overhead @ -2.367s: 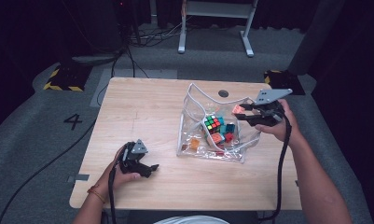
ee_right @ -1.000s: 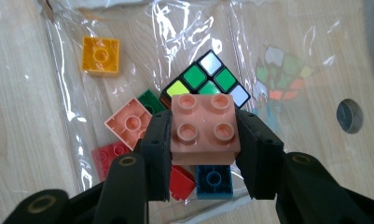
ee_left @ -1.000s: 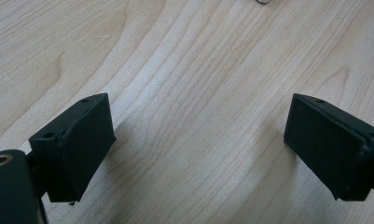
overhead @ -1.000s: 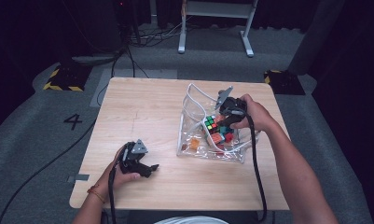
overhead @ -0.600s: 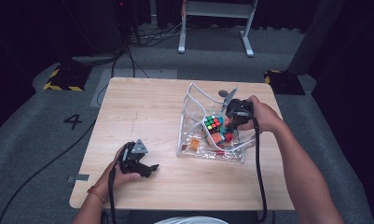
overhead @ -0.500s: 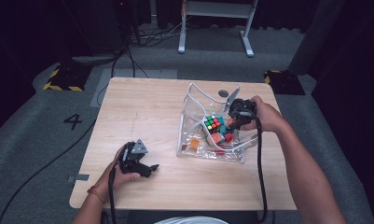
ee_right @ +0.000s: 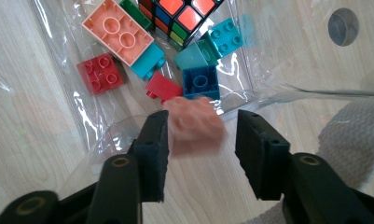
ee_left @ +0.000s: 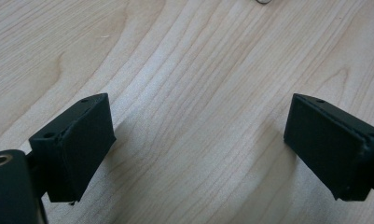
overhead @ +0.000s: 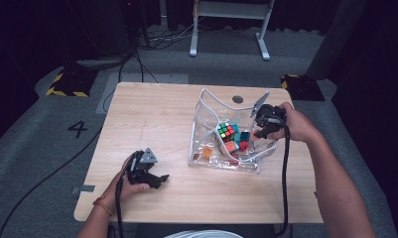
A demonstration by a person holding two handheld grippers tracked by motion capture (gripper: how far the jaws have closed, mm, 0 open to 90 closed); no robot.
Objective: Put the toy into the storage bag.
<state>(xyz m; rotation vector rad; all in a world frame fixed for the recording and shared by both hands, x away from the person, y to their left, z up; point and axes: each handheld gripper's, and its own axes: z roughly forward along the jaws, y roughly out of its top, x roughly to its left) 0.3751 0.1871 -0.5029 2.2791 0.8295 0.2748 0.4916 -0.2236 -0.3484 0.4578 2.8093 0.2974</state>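
Pale wooden table (overhead: 152, 114) carries the idle left gripper (overhead: 159, 179) near its front edge, its black jaws spread wide over bare boards, parked out of the way. Further right, a clear plastic pouch (overhead: 206, 148) stands open, collecting a multicoloured puzzle cube (overhead: 226, 131) and small building bricks. At its right rim the right gripper (ee_right: 201, 133) has just been opening: a blurred salmon-pink plastic brick (ee_right: 194, 125) sits loose between the jaws, apparently dropping into the pouch.

Open left claw (ee_left: 198, 154) over table (ee_left: 198, 70)
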